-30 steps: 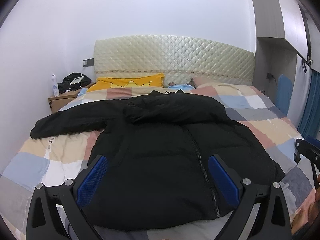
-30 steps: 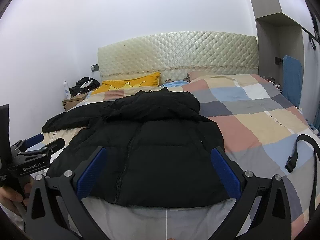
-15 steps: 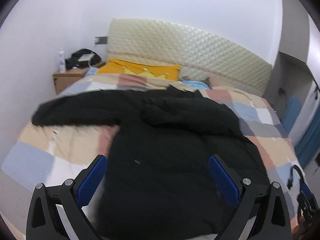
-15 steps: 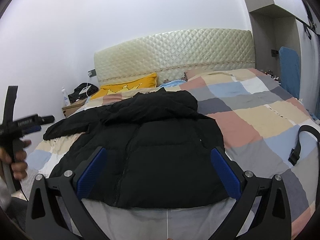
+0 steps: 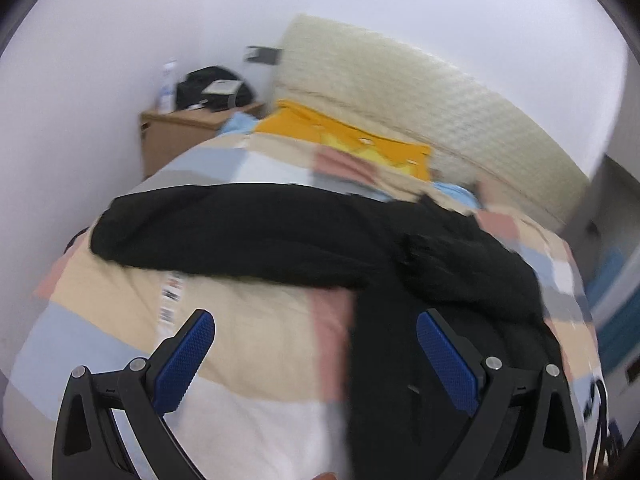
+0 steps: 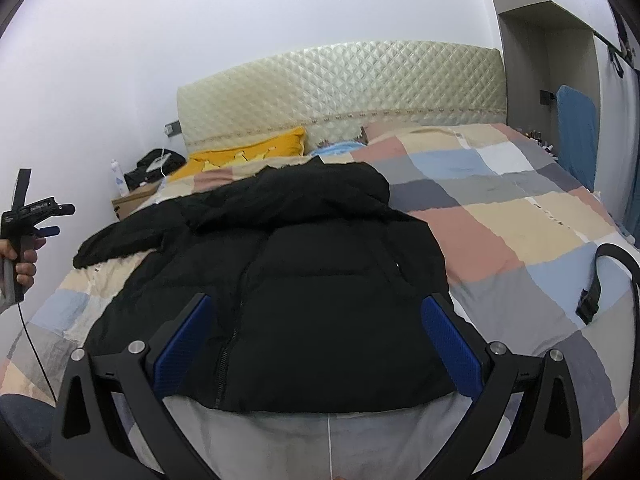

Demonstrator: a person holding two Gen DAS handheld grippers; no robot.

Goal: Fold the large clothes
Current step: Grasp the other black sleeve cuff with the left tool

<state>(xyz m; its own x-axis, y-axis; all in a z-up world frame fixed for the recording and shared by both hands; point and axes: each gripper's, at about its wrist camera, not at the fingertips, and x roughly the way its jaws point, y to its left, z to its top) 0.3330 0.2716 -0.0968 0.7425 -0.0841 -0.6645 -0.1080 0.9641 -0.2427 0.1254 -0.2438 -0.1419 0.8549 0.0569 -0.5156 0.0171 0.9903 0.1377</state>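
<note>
A black puffer jacket [image 6: 304,280] lies zipper-up on the checked bed cover [image 6: 520,232], its hood toward the headboard. One sleeve [image 5: 224,236] stretches out to the left. My left gripper [image 5: 312,344] is open above the cover just in front of that sleeve, touching nothing. In the right wrist view the left gripper [image 6: 44,216] shows at the far left, held by a hand [image 6: 22,260]. My right gripper [image 6: 316,328] hangs open over the jacket's lower hem, holding nothing.
A quilted cream headboard [image 6: 344,92] and a yellow pillow [image 6: 248,152] stand at the far end. A wooden nightstand [image 5: 180,136] with a bottle and a black bag is at the left. A black strap [image 6: 600,280] lies on the cover at the right.
My left gripper has swung left and forward, from over the jacket's body to over the outstretched sleeve; its view is blurred. My right gripper has hardly moved.
</note>
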